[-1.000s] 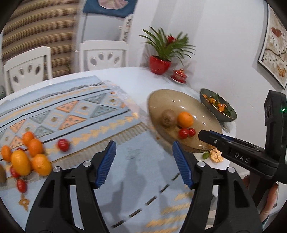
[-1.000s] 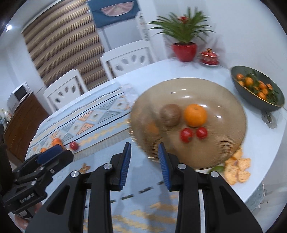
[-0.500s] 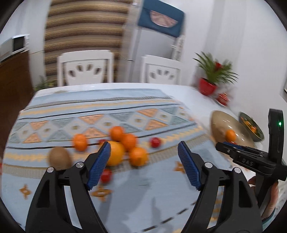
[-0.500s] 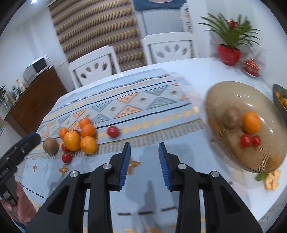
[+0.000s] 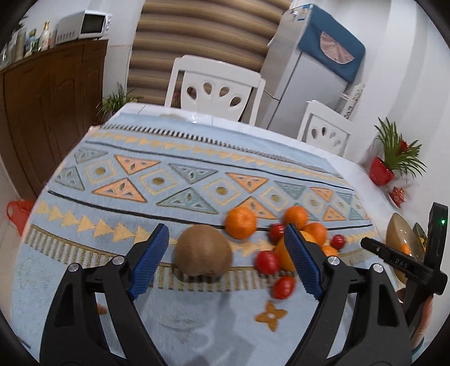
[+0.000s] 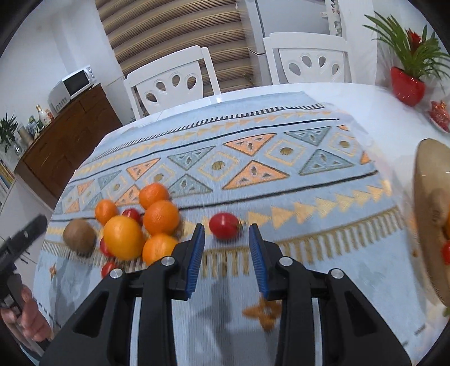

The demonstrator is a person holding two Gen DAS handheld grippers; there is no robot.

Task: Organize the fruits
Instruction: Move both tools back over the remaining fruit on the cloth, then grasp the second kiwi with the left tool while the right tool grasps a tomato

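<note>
- Where the white round table shows past the patterned blue tablecloth, two white chairs stand at upper centre, a wooden sideboard at left.
- Left gripper has jaws spread wide, a brown kiwi lying between its fingers, untouched.
- Right gripper is spread, empty, just before a lone cherry tomato.
- Oranges cluster centre-left; the brown glass bowl sits at the right edge, bare cloth between.

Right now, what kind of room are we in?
Most likely a home dining room or kitchen: a dining table with a patterned tablecloth and white chairs, a fridge behind, and a microwave on a wooden cabinet.
</note>
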